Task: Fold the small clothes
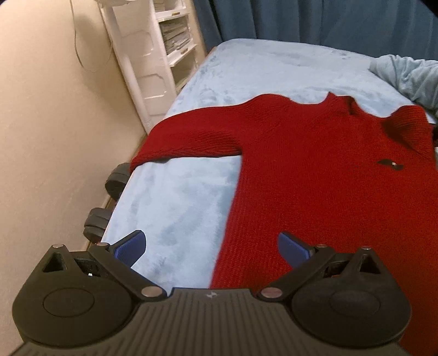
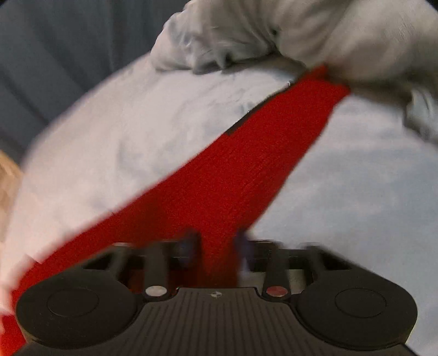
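A red knit sweater (image 1: 314,169) lies flat on the light blue bed cover (image 1: 175,197), collar to the far side, one sleeve stretched left to the bed edge. My left gripper (image 1: 210,249) is open and empty, low over the sweater's near left hem edge. In the right wrist view, blurred by motion, my right gripper (image 2: 217,246) is shut on the red sweater (image 2: 232,164), with a stretch of fabric running from the jaws toward the far right.
A white shelf unit (image 1: 161,54) stands by the beige wall at the far left. Black dumbbells (image 1: 117,178) lie on the floor beside the bed. A bunched pale blanket (image 2: 273,35) lies at the far right. Dark blue curtains (image 1: 314,19) hang behind.
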`<state>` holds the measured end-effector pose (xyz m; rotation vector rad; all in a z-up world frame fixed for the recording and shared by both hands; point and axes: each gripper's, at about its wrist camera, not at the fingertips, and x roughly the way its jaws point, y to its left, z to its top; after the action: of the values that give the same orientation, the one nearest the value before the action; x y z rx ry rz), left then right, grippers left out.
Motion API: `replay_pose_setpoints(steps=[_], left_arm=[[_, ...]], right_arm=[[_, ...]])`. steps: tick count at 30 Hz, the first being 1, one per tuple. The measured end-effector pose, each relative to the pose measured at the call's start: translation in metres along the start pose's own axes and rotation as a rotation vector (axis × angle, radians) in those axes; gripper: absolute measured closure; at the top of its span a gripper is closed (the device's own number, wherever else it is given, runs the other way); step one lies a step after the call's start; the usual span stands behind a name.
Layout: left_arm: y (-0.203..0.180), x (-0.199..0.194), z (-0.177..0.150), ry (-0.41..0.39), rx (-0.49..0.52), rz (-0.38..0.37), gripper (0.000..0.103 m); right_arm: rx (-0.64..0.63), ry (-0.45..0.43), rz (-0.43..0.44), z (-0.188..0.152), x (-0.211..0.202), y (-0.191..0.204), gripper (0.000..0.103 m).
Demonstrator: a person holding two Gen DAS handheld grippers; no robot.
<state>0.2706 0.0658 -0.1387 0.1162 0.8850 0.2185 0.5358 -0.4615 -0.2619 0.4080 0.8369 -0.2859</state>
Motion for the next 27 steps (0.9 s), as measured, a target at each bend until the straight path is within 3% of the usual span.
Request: replay_pose_setpoints(steps=[3, 5, 7, 9, 13, 15, 19, 21, 24, 27], left_arm=[[0.005, 0.004, 0.003, -0.015, -0.025, -0.009, 0.0], [0.006, 0.004, 0.003, -0.042, -0.029, -0.012, 0.0], [0.007, 0.005, 0.002, -0.049, -0.042, -0.016, 0.0], [0.009, 0.01, 0.001, -0.036, -0.068, -0.023, 0.0], [0.02, 0.014, 0.004, -0.03, -0.131, 0.005, 0.0], [0.035, 0.016, 0.006, -0.036, -0.187, 0.005, 0.0], [0.06, 0.036, 0.014, -0.029, -0.302, 0.013, 0.0], [0.07, 0.054, 0.021, -0.015, -0.375, 0.056, 0.0], [0.088, 0.082, 0.034, -0.01, -0.503, 0.018, 0.0], [0.101, 0.107, 0.05, -0.006, -0.587, -0.029, 0.0]], right_arm=[[-0.124, -0.08, -0.148, -0.01, -0.043, -0.005, 0.09], [-0.1, -0.136, -0.25, -0.017, -0.081, -0.033, 0.09], [-0.054, -0.081, -0.263, -0.029, -0.096, -0.062, 0.089], [-0.018, -0.001, -0.277, -0.043, -0.084, -0.078, 0.086], [-0.008, -0.039, -0.342, -0.053, -0.087, -0.069, 0.065], [-0.014, -0.102, -0.295, -0.062, -0.118, -0.058, 0.056], [-0.106, -0.19, -0.057, -0.114, -0.193, -0.03, 0.047], [-0.146, -0.218, 0.026, -0.149, -0.221, -0.019, 0.039], [-0.141, -0.233, 0.043, -0.189, -0.235, -0.016, 0.034], [-0.083, -0.219, 0.057, -0.201, -0.224, -0.024, 0.034]])
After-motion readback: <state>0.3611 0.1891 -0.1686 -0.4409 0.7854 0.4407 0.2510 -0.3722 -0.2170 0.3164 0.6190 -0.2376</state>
